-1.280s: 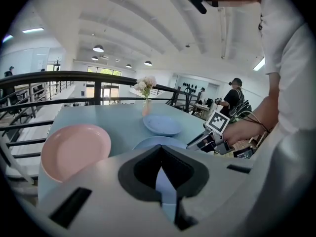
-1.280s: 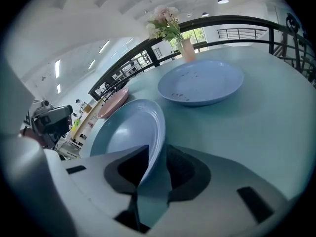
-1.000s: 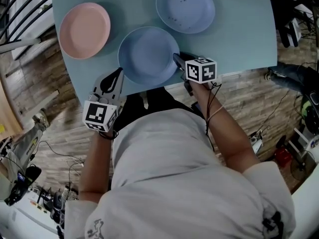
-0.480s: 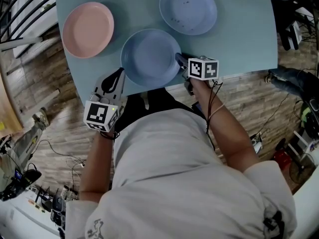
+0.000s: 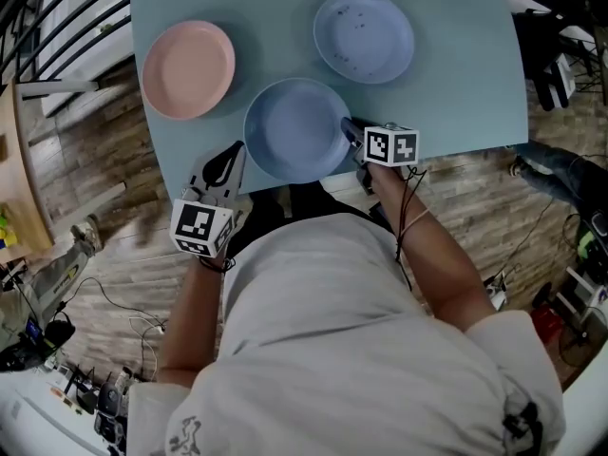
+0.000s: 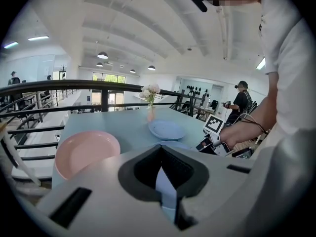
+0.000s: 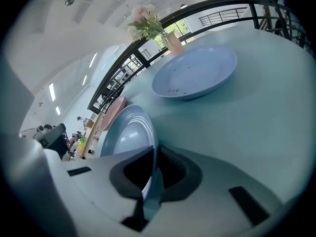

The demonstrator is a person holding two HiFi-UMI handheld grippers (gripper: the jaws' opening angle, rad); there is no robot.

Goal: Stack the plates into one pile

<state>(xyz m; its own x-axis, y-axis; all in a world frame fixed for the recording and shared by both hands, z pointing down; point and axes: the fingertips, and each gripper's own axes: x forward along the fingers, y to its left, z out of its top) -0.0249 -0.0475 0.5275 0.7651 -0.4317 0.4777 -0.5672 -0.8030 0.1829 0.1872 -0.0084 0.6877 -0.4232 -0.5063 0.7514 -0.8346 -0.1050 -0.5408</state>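
- The room is a bright hall under a white ribbed ceiling (image 6: 148, 28), with round lamps hung from it; a wood-plank floor (image 5: 85, 160) is seen below the table, strewn with cables.
- A black metal railing (image 6: 74, 85) runs beside the table's far and left edges.
- The pale blue-green rectangular table (image 5: 456, 65) has a plain, matt top; all three plates lie apart on it, none stacked.
- The mid-blue round plate (image 5: 294, 129) lies nearest the person, close to the table's near edge.
- The pink round plate (image 5: 188, 69) lies to its left and further back.
- The pale lilac-blue round plate (image 5: 364, 36) lies further back to the right; dark specks are scattered over its face.
- The right gripper (image 5: 348, 127) is clamped on the right rim of the mid-blue round plate; its jaws have just been closing, with that rim between them.
- The left gripper (image 5: 236, 152) is held at the table's near edge, left of that plate, its jaws drawn together at the tips with nothing gripped.
- Each gripper carries a white cube printed with black square markers, the right cube (image 5: 391, 146) and the left cube (image 5: 200, 228); the patterns are codes rather than letters.
- A small pinkish vase of pale flowers (image 7: 170, 41) stands at the table's far edge.
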